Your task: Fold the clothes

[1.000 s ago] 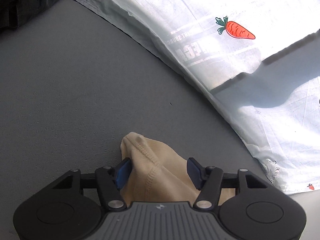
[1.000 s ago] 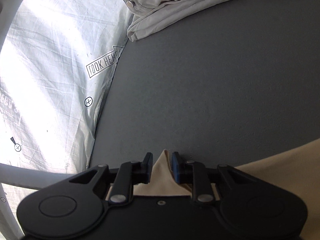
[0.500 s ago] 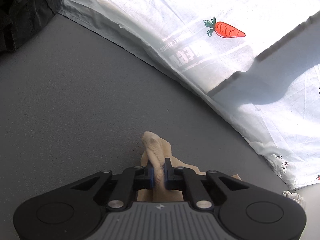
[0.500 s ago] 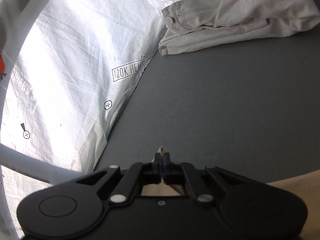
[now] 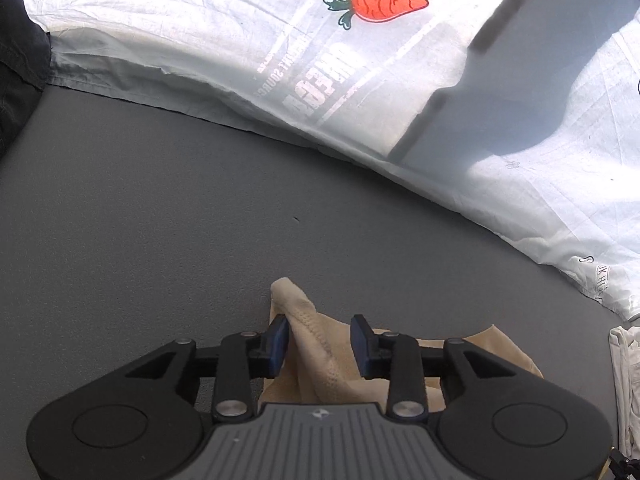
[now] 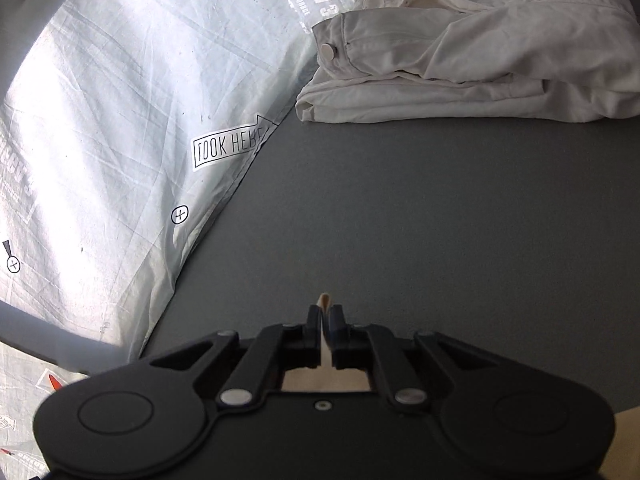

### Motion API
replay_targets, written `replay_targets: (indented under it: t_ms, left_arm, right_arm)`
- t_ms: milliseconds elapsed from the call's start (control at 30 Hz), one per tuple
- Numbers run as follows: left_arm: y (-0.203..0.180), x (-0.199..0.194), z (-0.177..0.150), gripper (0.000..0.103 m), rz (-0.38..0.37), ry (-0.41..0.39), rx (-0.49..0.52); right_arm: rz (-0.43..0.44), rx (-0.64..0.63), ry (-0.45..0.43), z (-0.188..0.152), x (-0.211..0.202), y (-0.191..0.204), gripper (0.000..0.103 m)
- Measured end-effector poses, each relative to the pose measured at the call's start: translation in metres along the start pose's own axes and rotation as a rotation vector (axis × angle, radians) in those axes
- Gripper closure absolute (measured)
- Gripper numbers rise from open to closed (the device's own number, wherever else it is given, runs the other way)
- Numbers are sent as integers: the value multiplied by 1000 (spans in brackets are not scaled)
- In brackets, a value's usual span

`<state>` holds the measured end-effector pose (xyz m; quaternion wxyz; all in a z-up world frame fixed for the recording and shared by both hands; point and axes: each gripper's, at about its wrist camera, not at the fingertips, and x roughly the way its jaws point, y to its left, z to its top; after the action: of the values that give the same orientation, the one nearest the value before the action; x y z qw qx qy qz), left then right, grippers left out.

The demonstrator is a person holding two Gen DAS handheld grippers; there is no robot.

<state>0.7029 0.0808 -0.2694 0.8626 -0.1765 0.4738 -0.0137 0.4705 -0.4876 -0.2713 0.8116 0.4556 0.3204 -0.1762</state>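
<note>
Left wrist: left gripper (image 5: 319,345) jaws apart around a bunched ridge of beige garment (image 5: 320,354) on the desk (image 5: 160,220); right wrist: right gripper (image 6: 325,316) clamped on its corner, so regrip left before lifting evenly.

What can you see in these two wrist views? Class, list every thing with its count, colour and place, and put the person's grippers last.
Beige garment: one, tan, on the grey surface at the near edge, between both grippers.
White garment: one, off-white, with a button, bunched at the far right of the right view.
Printed sheet: one, white with a carrot and lettering, along the far side.
Dark fabric: one, black, far left edge of the left view.
Grey surface: one, under everything.
Left gripper: black, blue pads, open around a beige fold.
Right gripper: black, shut on a beige corner.
</note>
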Motion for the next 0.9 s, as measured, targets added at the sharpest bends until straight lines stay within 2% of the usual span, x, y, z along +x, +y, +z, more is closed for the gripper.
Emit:
replay_targets:
  t_ms: [33,67,100,200,300,333,367,567,700,800,900]
  left_arm:
    - [-2,-5,1,52,3,-13,15]
    - [-3,-11,0,41,8,-21,32]
    - [-4,-16,-1,34,13,-27,46]
    - [0,-27,-11,33,12,2,9]
    - [9,-39,-35,33,-14,56,-80]
    - [10,-43,-44,33,-23,66,-94]
    - [12,-47,-52,33,-21,72,-103]
    - [18,-78,-112,33,30,138,-130]
    - [15,-102,-139,33,85,174,-82]
    - [8,-125,-163,28,55,170,-40]
    - [1,-141,-189,26,57,164,1]
  right_arm:
    - [-6,-6,3,-2,0,-2,80]
    - [-12,-12,6,-4,1,-4,72]
    - [-16,-15,11,-5,2,-5,72]
    - [-15,-17,28,-9,8,-9,72]
    - [10,1,25,-12,6,-13,80]
    - [26,14,19,-13,4,-14,94]
    - [43,27,14,-14,1,-16,100]
    - [139,103,-19,-19,-15,-25,101]
    - [308,228,-12,-29,-32,-30,101]
    - [431,304,18,-44,-45,-30,101]
    - [510,356,56,-63,-57,-31,101]
